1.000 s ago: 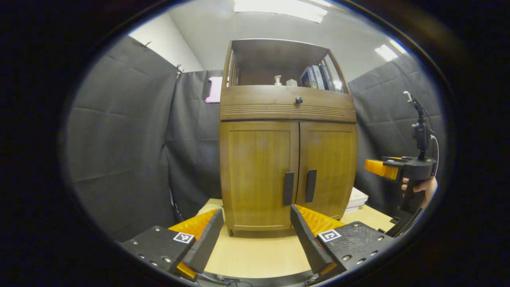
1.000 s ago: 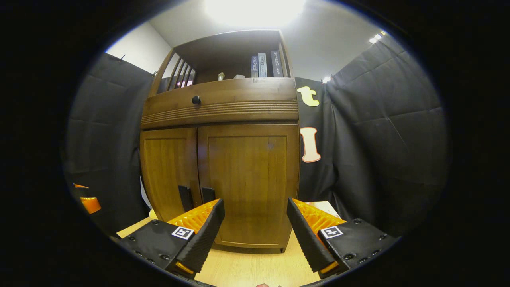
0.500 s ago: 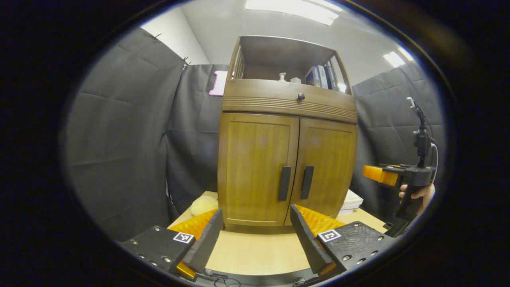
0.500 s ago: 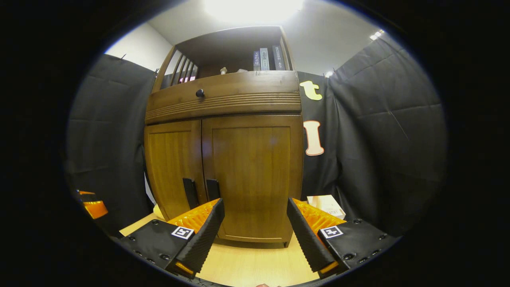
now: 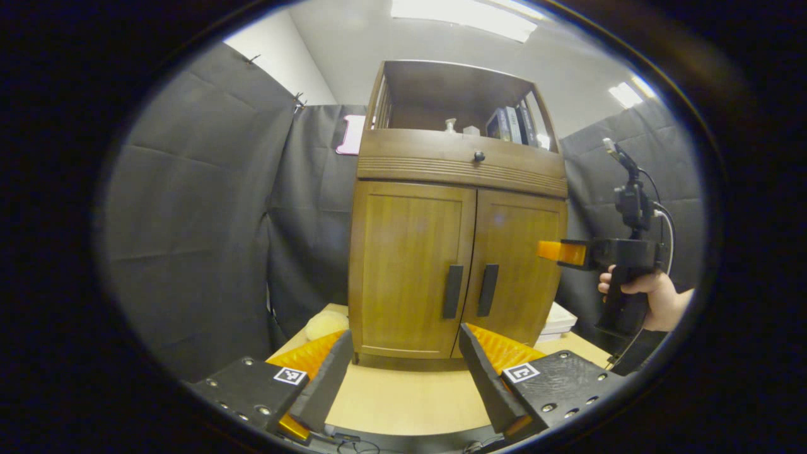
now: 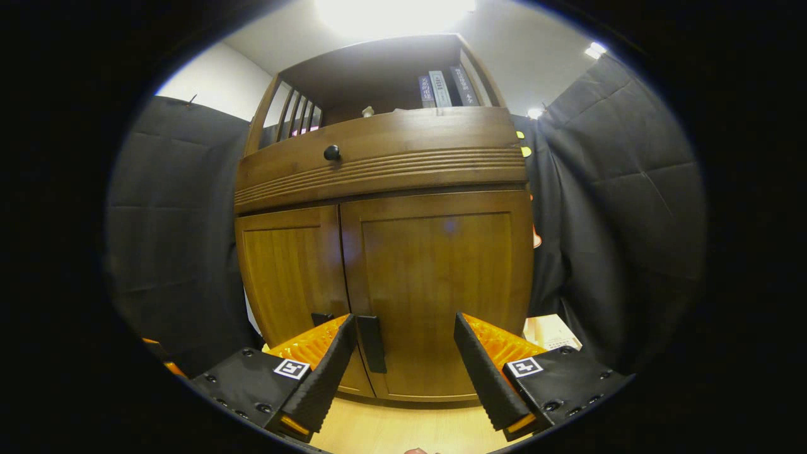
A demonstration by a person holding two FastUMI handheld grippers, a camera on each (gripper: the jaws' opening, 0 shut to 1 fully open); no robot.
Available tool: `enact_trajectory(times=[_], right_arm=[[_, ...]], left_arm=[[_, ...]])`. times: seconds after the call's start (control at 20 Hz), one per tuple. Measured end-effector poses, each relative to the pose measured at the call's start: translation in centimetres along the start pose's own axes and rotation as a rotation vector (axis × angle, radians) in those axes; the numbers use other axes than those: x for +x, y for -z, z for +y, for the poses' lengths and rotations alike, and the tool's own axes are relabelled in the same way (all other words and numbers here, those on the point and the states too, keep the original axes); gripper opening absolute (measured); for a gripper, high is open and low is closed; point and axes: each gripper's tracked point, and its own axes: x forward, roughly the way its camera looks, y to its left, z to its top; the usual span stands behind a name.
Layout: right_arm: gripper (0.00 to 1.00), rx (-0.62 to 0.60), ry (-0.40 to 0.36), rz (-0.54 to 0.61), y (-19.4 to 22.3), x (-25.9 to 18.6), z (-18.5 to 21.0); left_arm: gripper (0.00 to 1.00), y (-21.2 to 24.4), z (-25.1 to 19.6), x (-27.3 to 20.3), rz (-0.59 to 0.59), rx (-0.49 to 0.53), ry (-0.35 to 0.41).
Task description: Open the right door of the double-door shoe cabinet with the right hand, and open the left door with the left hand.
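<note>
- Left gripper view: left gripper (image 5: 403, 372) low over the near edge of the tabletop (image 5: 403, 397), fingers spread wide, nothing between them, well short of the shoe cabinet (image 5: 459, 208).
- Cabinet standing toward the far edge of the tabletop, both doors flush and closed; left door (image 5: 410, 265) and right door (image 5: 517, 268) meeting at centre, left handle (image 5: 452, 291) and right handle (image 5: 487, 290) side by side at the seam.
- Off to the right, right gripper (image 5: 555, 251) carried in a hand (image 5: 643, 296), now higher and nearer the cabinet's right door than half a second ago; from this side view, cannot tell whether its fingers are apart.
- Pale rounded object (image 5: 325, 325) at the table's left edge beside the cabinet; stacked white boxes (image 5: 558, 318) at its right.
- Right gripper view: own fingers (image 6: 318, 384) wide apart, holding nothing; cabinet much larger here than a second ago, so clearly brought in close.
- Right door's handle (image 6: 371, 343) now just beside the left finger, partly inside the gap; left door's handle (image 6: 321, 318) mostly hidden behind that finger.
- Drawer knob (image 6: 331, 152) and books (image 6: 444, 88) above, untouched.
- Judged meaning: approach to the right door nearly complete, a small shift leftward needed to centre the handle before closing; left door's turn not yet begun.
</note>
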Motion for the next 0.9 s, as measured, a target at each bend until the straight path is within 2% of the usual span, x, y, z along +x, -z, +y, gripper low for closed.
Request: enact_trajectory(times=[0.15, 0.35, 0.45, 0.75, 0.8, 0.9], right_arm=[[0.98, -0.002, 0.002, -0.004, 0.3, 1.8, 1.4], [0.98, -0.015, 0.021, 0.019, 2.1, 4.5, 2.9], [0.98, -0.019, 0.025, 0.042, 3.0, 6.1, 3.5], [0.98, -0.047, 0.066, 0.059, 4.8, 8.7, 3.1], [0.93, -0.036, 0.066, 0.063, 4.9, 9.1, 3.0], [0.93, -0.023, 0.071, 0.079, 5.2, 10.0, 2.6]], left_arm=[[0.99, 0.2, 0.0, 0.1, 0.014, 0.015, 0.006], [0.99, 1.0, -0.2, 0.2, 0.060, -0.045, 0.033], [0.99, 0.5, -0.1, 0.0, 0.066, -0.024, 0.036], [0.99, 1.5, 0.0, 0.5, 0.104, -0.047, 0.023], [0.99, 1.4, 0.0, 0.4, 0.113, -0.061, 0.016], [0.96, 1.4, 0.1, 0.4, 0.126, -0.085, 0.006]])
